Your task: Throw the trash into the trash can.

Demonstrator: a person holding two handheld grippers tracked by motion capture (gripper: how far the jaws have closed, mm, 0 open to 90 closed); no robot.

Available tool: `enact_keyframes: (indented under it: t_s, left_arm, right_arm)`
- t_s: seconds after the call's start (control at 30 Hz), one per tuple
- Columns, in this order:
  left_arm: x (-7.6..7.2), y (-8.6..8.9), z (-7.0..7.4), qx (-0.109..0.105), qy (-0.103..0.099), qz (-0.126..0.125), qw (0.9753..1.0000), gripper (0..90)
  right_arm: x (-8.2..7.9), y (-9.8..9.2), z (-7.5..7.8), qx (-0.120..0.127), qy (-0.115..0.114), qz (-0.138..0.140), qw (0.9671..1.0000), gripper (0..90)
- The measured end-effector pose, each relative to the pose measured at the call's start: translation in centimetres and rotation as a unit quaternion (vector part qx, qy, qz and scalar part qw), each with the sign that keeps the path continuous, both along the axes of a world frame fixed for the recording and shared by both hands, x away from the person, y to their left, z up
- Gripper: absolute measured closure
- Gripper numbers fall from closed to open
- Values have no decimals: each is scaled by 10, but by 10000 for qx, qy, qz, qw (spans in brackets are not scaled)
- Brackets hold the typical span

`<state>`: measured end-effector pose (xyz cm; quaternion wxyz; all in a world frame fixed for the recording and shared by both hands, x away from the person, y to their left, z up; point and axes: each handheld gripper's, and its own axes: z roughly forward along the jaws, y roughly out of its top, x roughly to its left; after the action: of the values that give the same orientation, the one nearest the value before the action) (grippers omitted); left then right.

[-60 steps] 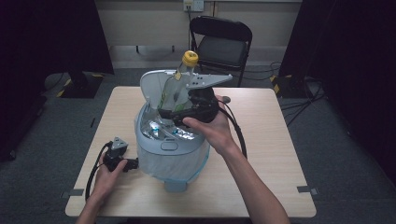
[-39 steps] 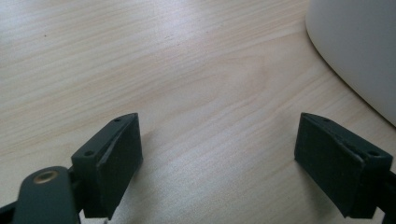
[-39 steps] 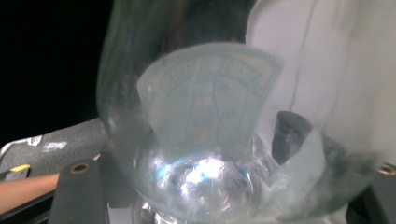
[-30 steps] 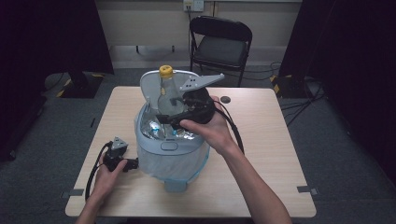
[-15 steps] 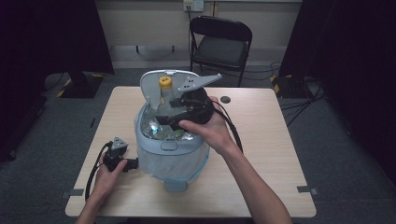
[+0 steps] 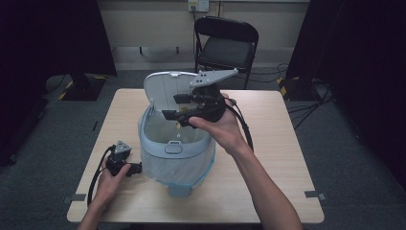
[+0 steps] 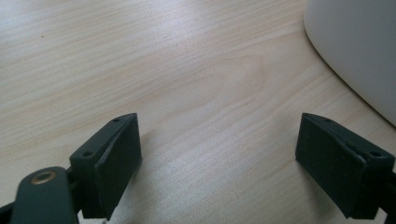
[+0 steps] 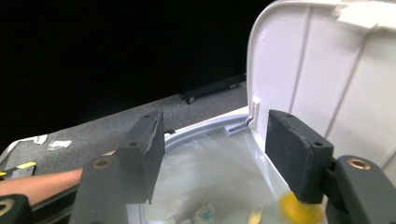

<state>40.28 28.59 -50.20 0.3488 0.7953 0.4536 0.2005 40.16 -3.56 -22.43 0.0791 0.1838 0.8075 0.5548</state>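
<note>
My right claw [image 6: 174, 115] hung open and empty over the lidded bin [image 6: 175, 158], a yellow-capped bottle [image 8: 301, 209] lying inside its liner. My left claw [image 6: 139, 167] rested open on the counter [image 6: 268, 158] beside the bin.

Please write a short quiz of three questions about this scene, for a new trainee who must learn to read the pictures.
1. True or false: the lid of the bin stands open.
2. The jaws of the right gripper are: A) shut on a bottle, B) open above the bin, C) resting on the table.
3. Fill in: the left gripper has open jaws over the wooden ____, beside the bin.

Key: 1 true; 2 B; 3 table.
</note>
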Motion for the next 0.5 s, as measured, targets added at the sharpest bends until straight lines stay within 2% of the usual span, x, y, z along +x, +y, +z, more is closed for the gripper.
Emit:
enact_keyframes:
  t_s: [0.13, 0.5]
  left_arm:
    - [0, 0, 0, -3, 3, 5, 10000, 137]
    - [0, 0, 0, -8, 0, 8, 10000, 137]
  right_arm:
    - [5, -4, -13, 60, 156, -54, 9998, 379]
    - [5, -21, -19, 197, 161, -238, 9994, 369]
